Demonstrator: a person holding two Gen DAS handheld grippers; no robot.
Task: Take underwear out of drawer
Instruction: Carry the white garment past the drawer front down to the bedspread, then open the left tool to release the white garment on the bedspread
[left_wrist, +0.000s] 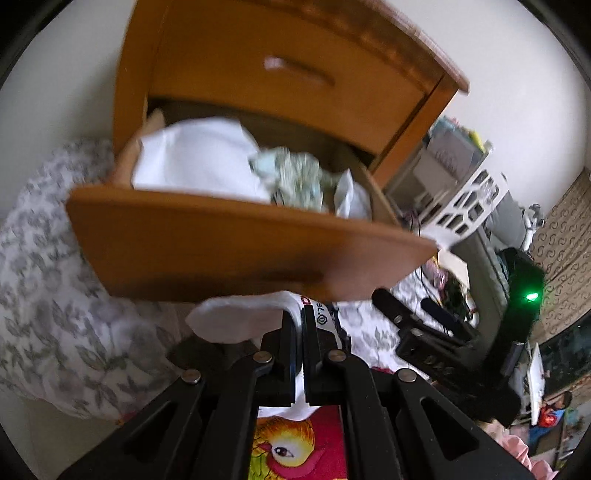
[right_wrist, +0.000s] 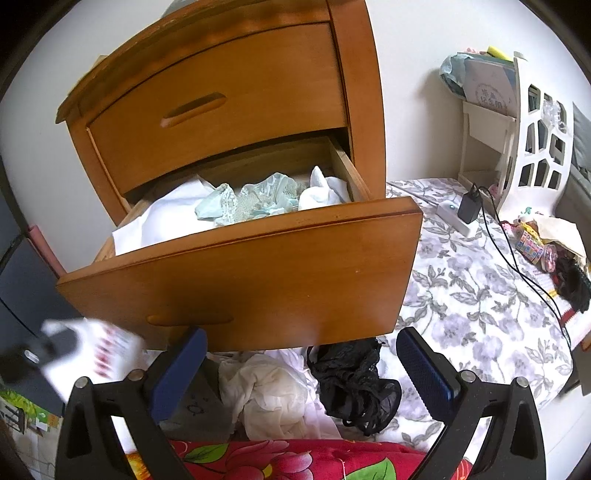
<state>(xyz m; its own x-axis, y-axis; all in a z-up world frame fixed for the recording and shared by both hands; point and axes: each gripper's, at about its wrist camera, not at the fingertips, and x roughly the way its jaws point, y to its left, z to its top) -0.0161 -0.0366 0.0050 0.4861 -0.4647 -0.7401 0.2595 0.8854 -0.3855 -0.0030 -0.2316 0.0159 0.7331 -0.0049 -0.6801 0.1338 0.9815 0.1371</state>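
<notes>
Left carrying one pair out, right idle and wide.

My left gripper (left_wrist: 300, 326) was clamped fully shut on white underwear (left_wrist: 232, 321) with a printed band, held below the open drawer (left_wrist: 221, 258) front, so that pair was already clear of it. My right gripper (right_wrist: 299, 334) stood wide open and empty, with the drawer at its 12 o'clock. Best move, I judged: set the pair on the bed pile at right's 6 o'clock and release only when clear of the front panel. Count: two drawers, upper drawer (right_wrist: 221, 110) shut. Inside the open one were a white cloth (right_wrist: 162, 218) at 9, a pale green lace piece (right_wrist: 258, 201) in the centre (possibly two) and a white piece (right_wrist: 325, 192) at 3. On the bed lay one cream garment (right_wrist: 266, 387) and one black lace garment (right_wrist: 354, 387).
</notes>
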